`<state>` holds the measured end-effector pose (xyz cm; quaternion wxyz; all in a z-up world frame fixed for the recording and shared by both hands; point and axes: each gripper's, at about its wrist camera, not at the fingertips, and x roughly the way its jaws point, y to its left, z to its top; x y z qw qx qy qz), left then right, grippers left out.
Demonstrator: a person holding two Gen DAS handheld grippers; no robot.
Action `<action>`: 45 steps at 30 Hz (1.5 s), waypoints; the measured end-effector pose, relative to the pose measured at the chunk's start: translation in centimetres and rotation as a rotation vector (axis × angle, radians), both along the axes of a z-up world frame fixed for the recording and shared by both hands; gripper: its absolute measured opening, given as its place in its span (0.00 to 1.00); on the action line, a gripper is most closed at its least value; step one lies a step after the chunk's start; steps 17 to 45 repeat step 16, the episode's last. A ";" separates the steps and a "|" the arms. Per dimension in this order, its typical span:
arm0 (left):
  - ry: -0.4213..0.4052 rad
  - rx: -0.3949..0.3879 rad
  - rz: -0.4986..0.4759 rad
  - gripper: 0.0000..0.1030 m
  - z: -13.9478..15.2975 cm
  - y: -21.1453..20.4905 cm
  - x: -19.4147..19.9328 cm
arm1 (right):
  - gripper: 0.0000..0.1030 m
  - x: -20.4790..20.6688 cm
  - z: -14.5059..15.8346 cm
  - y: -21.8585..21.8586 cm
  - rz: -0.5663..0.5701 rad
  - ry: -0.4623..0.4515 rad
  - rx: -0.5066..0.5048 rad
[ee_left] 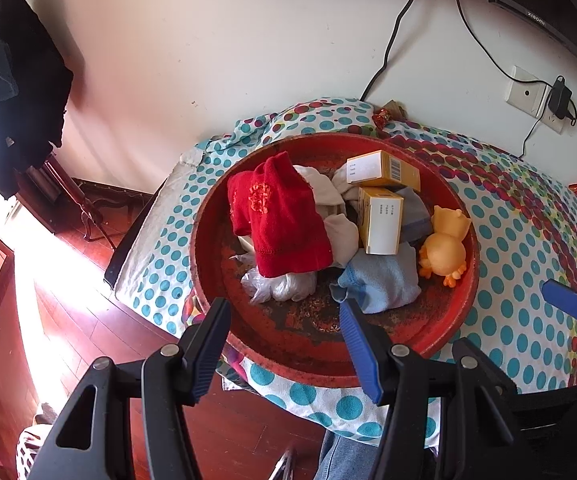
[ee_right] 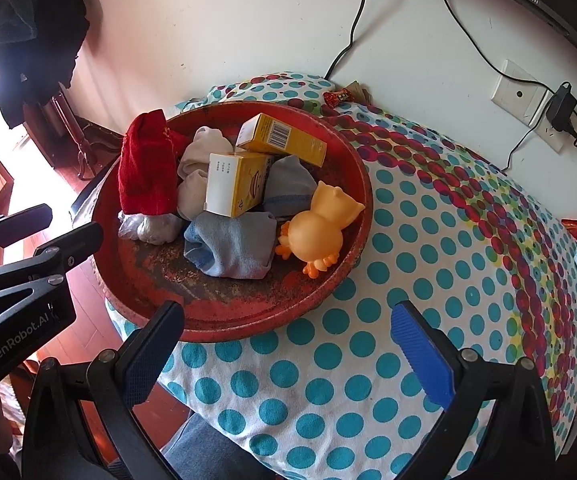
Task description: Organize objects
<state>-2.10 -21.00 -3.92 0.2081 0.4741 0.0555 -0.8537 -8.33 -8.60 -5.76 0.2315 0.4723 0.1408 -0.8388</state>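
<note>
A worn red round tray (ee_left: 320, 344) (ee_right: 216, 320) sits on a dotted cloth. In it lie a red sock (ee_left: 280, 220) (ee_right: 144, 168), white socks (ee_left: 328, 192) (ee_right: 202, 148), a light blue sock (ee_left: 380, 280) (ee_right: 232, 246), a grey-blue sock (ee_right: 290, 186), two yellow boxes (ee_left: 382, 168) (ee_left: 380, 220) (ee_right: 282, 138) (ee_right: 234, 184), a crumpled plastic bag (ee_left: 280, 286) (ee_right: 148, 228) and an orange toy bird (ee_left: 446, 248) (ee_right: 320, 232). My left gripper (ee_left: 284, 316) is open and empty over the tray's near rim. My right gripper (ee_right: 288, 320) is open and empty, just right of the tray.
The dotted cloth (ee_right: 448, 280) covers a table against a white wall. Black cables (ee_right: 468, 40) run to a wall socket with a plug (ee_right: 560, 108). A red wrapper (ee_right: 338, 98) lies behind the tray. Red wood floor (ee_left: 88, 300) lies to the left.
</note>
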 end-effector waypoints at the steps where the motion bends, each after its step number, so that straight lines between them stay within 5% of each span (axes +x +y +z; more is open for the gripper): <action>1: -0.002 0.001 0.001 0.56 0.0 0.0 0.0 | 1.00 0.1 0.0 0.0 0.003 0.001 0.001; 45: 0.045 0.035 -0.021 0.56 -0.3 -0.1 -0.1 | 1.00 0.2 -1.0 0.0 0.004 -0.025 0.008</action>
